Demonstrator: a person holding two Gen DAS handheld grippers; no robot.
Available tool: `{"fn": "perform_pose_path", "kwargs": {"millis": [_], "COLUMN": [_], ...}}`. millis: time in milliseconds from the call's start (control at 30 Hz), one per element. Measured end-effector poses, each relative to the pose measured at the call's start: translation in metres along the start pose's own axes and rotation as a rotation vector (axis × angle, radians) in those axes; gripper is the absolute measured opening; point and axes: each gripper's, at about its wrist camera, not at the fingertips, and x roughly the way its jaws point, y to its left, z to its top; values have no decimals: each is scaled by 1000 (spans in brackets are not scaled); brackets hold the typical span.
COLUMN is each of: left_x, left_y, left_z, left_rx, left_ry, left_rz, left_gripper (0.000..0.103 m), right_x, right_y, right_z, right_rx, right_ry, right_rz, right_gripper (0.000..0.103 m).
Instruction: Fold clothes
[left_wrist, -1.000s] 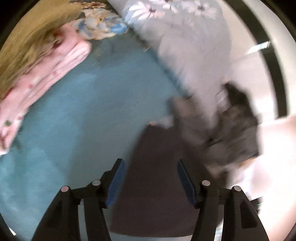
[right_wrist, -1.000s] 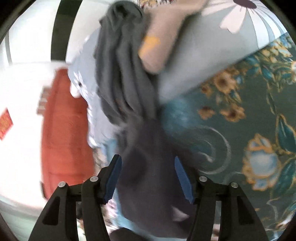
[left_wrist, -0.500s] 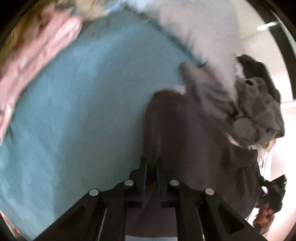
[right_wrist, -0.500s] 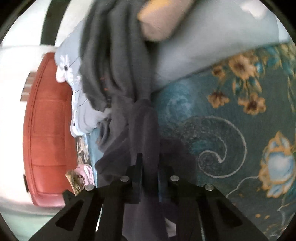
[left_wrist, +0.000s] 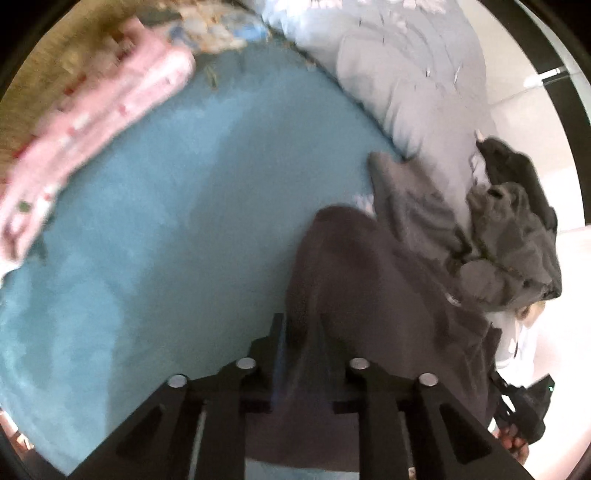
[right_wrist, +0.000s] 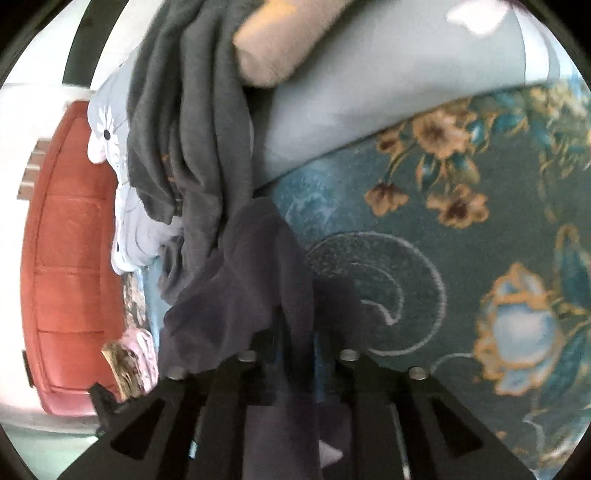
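A dark grey-purple garment (left_wrist: 373, 295) lies on the teal bedspread (left_wrist: 155, 229). My left gripper (left_wrist: 300, 334) is shut on its near edge, cloth bunched between the jaws. In the right wrist view the same dark garment (right_wrist: 251, 280) rises from my right gripper (right_wrist: 295, 334), which is shut on another part of it. Behind it a pile of grey clothes (left_wrist: 517, 236) rests against the pale floral duvet (left_wrist: 413, 74). The grey clothes (right_wrist: 192, 129) hang in folds beyond the right gripper.
Folded pink clothing (left_wrist: 92, 122) lies at the far left of the bed. A red-orange padded headboard or bench (right_wrist: 70, 258) stands at the left in the right wrist view. The floral teal bedspread (right_wrist: 461, 258) spreads to the right. A hand (left_wrist: 513, 443) shows at the lower right.
Both grippers went from open to shut on the dark garment, which now lifts a little off the bedspread. Both views shifted slightly.
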Motion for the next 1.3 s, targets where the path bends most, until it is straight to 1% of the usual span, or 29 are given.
{"fn": "perform_pose_path", "kwargs": {"millis": [33, 67, 100, 133, 200, 267, 300, 367, 400, 433, 500, 567, 600, 667, 767, 800, 867, 900, 933, 967, 1000, 1033, 1067, 1100, 1167, 1200, 1233, 1300], "left_x": [-11, -21, -30, -31, -23, -12, -6, 6, 12, 19, 33, 48, 57, 58, 50, 46, 32, 23, 16, 12, 10, 11, 14, 19, 26, 30, 34, 41], "left_y": [-4, -11, -22, -36, -65, -87, -94, -102, -103, -104, -101, -95, -90, -85, -83, -80, -70, -62, -54, -48, -42, -37, -35, -33, -30, -24, -18, -2], "left_z": [-5, -11, -21, -28, -46, -66, -75, -90, -96, -101, -107, -112, -113, -114, -111, -112, -114, -116, -122, -127, -135, -144, -149, -154, -159, -162, -164, -167], "left_rx": [7, 29, 73, 116, 218, 293, 315, 330, 328, 324, 328, 333, 334, 316, 292, 277, 191, 113, 26, -40, -100, -151, -174, -183, -206, -243, -289, -381], "left_ry": [-36, -72, -108, -132, -138, -133, -130, -108, -85, -56, -21, 13, 33, 28, 8, -4, -45, -71, -95, -113, -129, -126, -104, -76, -24, -10, 3, 22], "left_rz": [-12, -25, -29, -25, -12, 13, 23, 32, 25, 15, 30, 50, 55, 38, 3, -12, -47, -45, -29, -25, -34, -31, -20, -9, 14, 12, -1, -38], "left_gripper": [31, 35, 36, 36, 37, 37, 37, 37, 37, 37, 37, 36, 36, 37, 37, 37, 39, 44, 61, 68, 68, 71, 73, 74, 78, 80, 84, 84], "right_x": [-10, -23, -36, -46, -50, -55, -57, -60, -54, -46, -27, -12, -4, 1, -3, -5, -17, -27, -37, -44, -51, -56, -60, -60, -56, -53, -49, -42], "right_y": [2, 5, 11, 18, 37, 56, 65, 81, 82, 80, 69, 52, 44, 29, 23, 22, 22, 21, 20, 18, 12, 0, -12, -23, -38, -44, -50, -61], "right_z": [-2, -7, -17, -28, -57, -85, -100, -126, -131, -134, -134, -130, -128, -124, -120, -119, -118, -120, -122, -126, -131, -138, -145, -151, -163, -168, -173, -181], "right_rx": [-16, -36, -68, -108, -219, -331, -386, -489, -512, -523, -515, -461, -425, -352, -334, -329, -296, -274, -251, -225, -186, -122, -61, -11, 54, 77, 100, 142], "right_ry": [-17, -52, -93, -122, -128, -133, -136, -143, -146, -142, -122, -99, -85, -70, -62, -51, -46, -64, -84, -105, -123, -133, -136, -123, -103, -94, -85, -71], "right_rz": [-18, -46, -76, -91, -57, -23, -6, 24, 13, -33, -112, -139, -141, -92, -61, -58, -35, 0, 31, 52, 73, 91, 111, 133, 167, 181, 195, 224], "right_gripper": [40, 42, 42, 42, 42, 42, 42, 42, 42, 42, 42, 42, 42, 42, 43, 43, 43, 43, 46, 49, 56, 58, 59, 64, 70, 77, 79, 79]}}
